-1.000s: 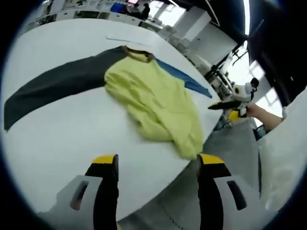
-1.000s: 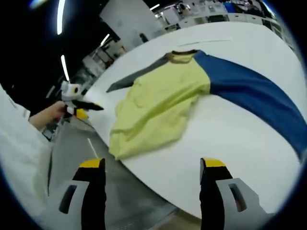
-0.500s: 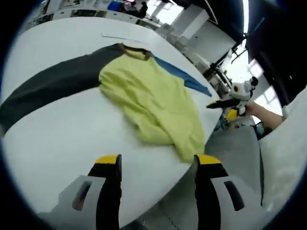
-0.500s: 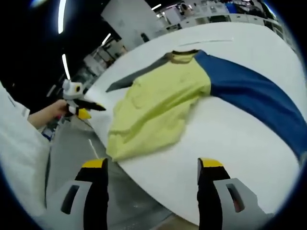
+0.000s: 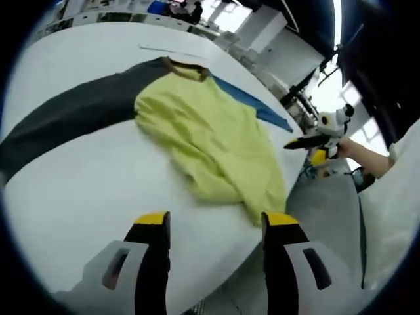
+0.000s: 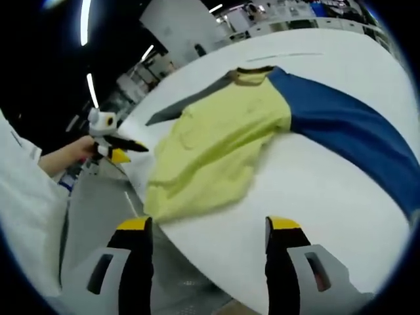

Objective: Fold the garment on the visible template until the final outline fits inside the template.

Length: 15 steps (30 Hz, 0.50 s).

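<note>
A yellow shirt body lies rumpled on the white table, with a dark grey sleeve spread to one side and a blue sleeve to the other. In the right gripper view the yellow body reaches the table's near edge and the blue sleeve stretches right. My left gripper is open just short of the shirt's hem. My right gripper is open near the hem too. Each gripper also shows in the other's view, the right and the left, each held in a hand.
The table's edge runs just past the hem, with grey floor below. A thin tape line marks the far table top. Shelves and equipment stand beyond the table. A white sleeve of the person is close by.
Both views have crept closer to the shirt's hem. Both sets of jaws have narrowed slightly. The garment lies as before.
</note>
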Available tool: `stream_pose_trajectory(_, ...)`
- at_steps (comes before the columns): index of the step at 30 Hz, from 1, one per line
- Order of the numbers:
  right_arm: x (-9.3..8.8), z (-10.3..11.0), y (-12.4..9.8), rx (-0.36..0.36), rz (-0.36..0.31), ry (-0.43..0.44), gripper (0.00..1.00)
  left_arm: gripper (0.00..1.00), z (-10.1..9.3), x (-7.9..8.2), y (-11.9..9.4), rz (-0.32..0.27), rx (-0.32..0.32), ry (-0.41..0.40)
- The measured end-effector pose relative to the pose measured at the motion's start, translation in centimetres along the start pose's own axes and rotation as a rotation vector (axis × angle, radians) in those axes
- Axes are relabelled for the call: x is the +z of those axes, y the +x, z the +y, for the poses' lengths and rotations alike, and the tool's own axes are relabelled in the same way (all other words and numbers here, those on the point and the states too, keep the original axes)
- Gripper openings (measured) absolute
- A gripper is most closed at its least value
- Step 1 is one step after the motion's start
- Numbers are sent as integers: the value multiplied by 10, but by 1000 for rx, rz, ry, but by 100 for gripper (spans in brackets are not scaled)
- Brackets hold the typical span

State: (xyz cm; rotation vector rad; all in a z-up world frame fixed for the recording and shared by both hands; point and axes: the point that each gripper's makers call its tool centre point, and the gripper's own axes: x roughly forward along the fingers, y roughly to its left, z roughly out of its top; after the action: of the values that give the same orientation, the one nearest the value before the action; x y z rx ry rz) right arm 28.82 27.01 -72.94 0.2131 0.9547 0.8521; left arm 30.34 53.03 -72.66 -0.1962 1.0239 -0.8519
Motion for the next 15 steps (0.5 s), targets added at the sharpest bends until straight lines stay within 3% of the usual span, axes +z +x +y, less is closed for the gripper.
stream_pose_trajectory(15, 4, -6, 8, 5, -9, 7, 60, 43, 4, 5, 9, -9, 0, -8)
